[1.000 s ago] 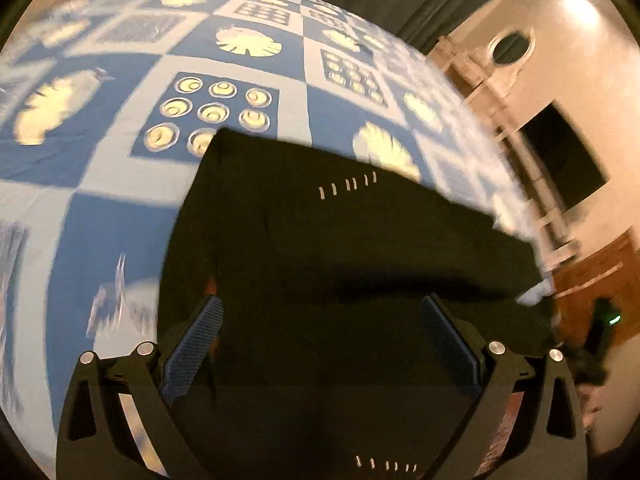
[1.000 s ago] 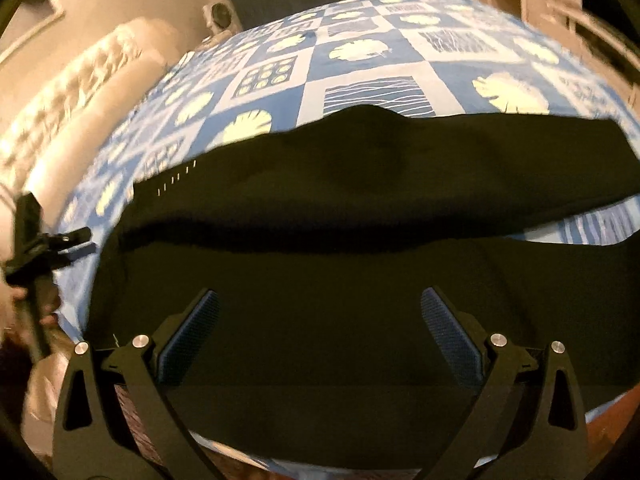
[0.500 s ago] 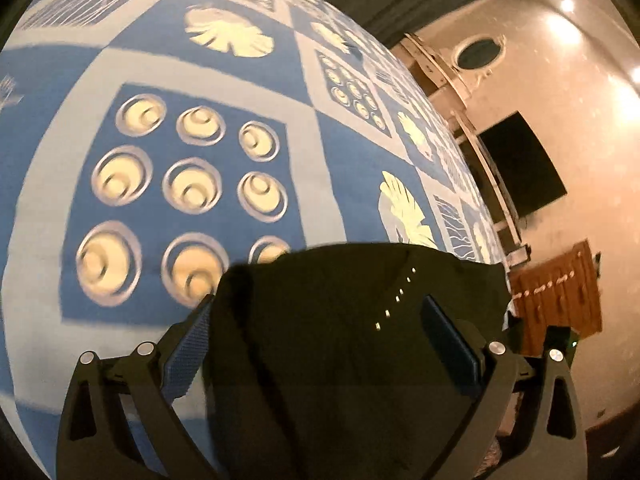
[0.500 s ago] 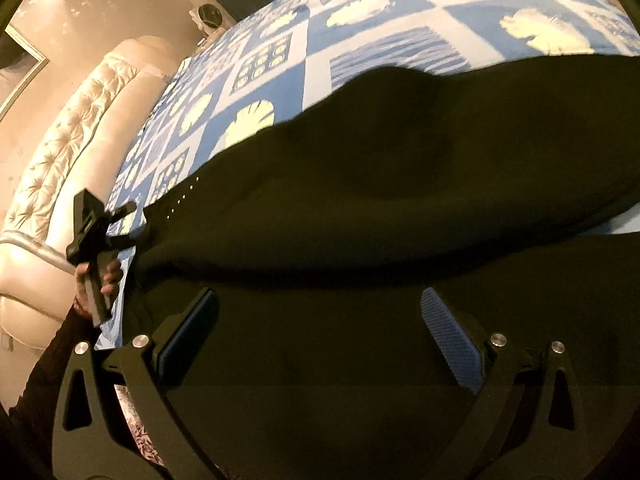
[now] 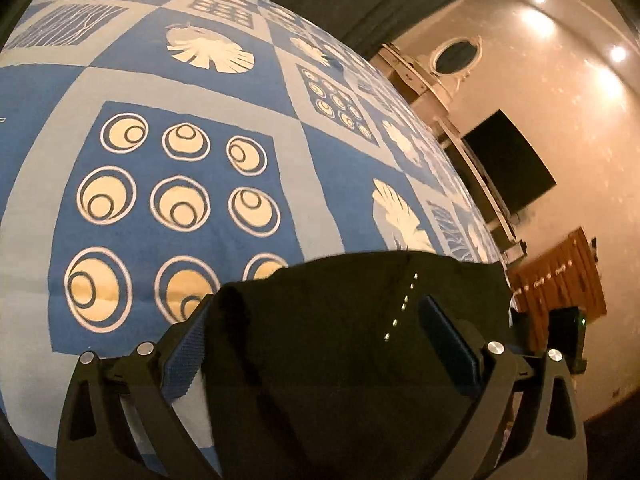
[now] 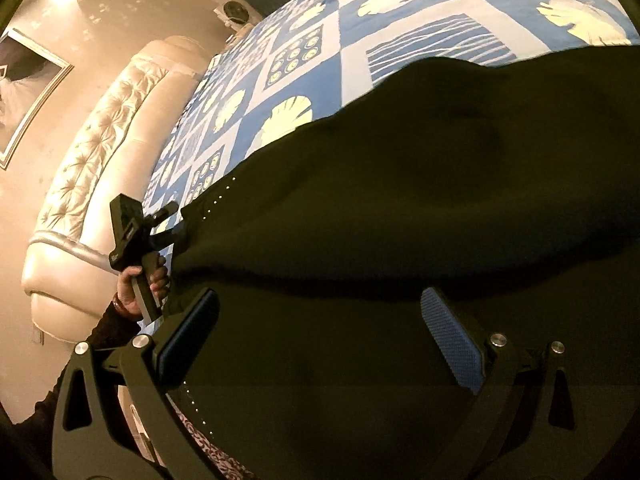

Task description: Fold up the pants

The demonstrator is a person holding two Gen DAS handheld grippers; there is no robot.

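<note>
The black pants (image 6: 400, 208) lie folded over on the blue patterned bed cover (image 6: 352, 64), with a row of small white stitches near their left edge. In the left wrist view the pants (image 5: 340, 340) fill the space between the fingers. My left gripper (image 5: 316, 344) is open, low over the pants' corner; it also shows in the right wrist view (image 6: 160, 220), at the pants' left edge, held by a hand. My right gripper (image 6: 320, 340) is open over the near layer of the pants. Neither holds cloth.
The bed cover (image 5: 168, 184) stretches ahead and left of the left gripper. A tufted cream headboard (image 6: 92, 168) stands at the left. A dark screen (image 5: 508, 164), a white shelf unit and a wooden cabinet (image 5: 560, 280) stand by the wall at the right.
The left gripper has swung down and forward to the pants' corner, so more bed cover shows ahead. The right gripper has tilted closer over the pants. Both stay open.
</note>
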